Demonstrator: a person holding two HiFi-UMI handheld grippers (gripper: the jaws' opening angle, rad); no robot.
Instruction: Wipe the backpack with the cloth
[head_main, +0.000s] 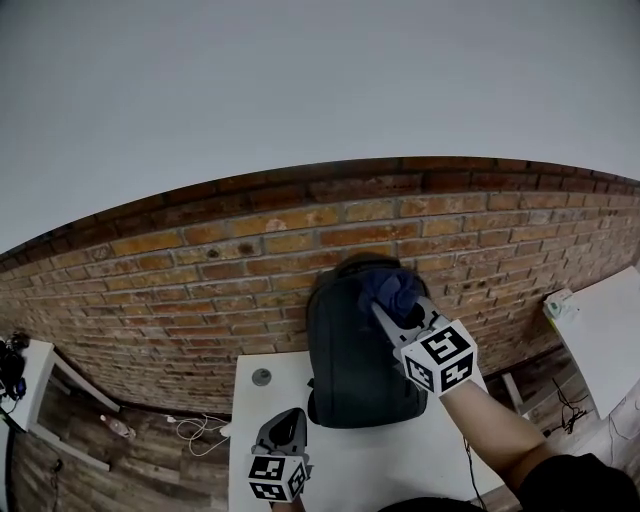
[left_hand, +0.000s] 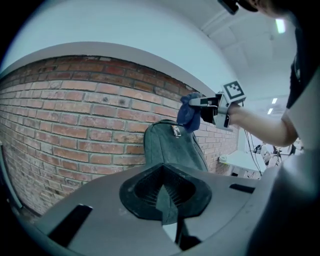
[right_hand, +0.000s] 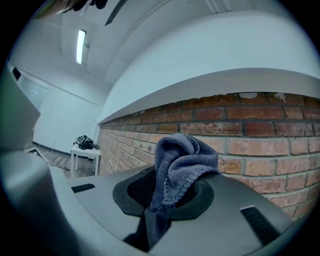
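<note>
Backdrop: brick wall (head_main: 200, 270) below a plain pale wall, with wooden floor at the lower left.
Table: white table (head_main: 440, 450), its far edge close to the bricks.
Backpack: dark backpack (head_main: 350, 350) stands upright at the table's far edge, just in front of the bricks.
Label: small metal tag (left_hand: 176, 131) near the backpack's top; its print is too small to read.
Markers: black-and-white squares on each gripper's cube.
Cloth: blue cloth (right_hand: 182, 165), bunched, at the backpack's top right.
Right gripper: right gripper (head_main: 388, 308) is raised to the backpack's top, jaws clamped on the cloth.
Left gripper: left gripper (head_main: 285, 418) sits low over the table's near left part, jaws together with nothing between them, apart from the backpack.
Open room: bare table top between the backpack's foot and the left gripper, and a strip to the backpack's right under the forearm.
Nearby: small round grey thing (head_main: 261, 377) on the table left of the backpack; a second white table (head_main: 600, 330) stands well apart at the right.
</note>
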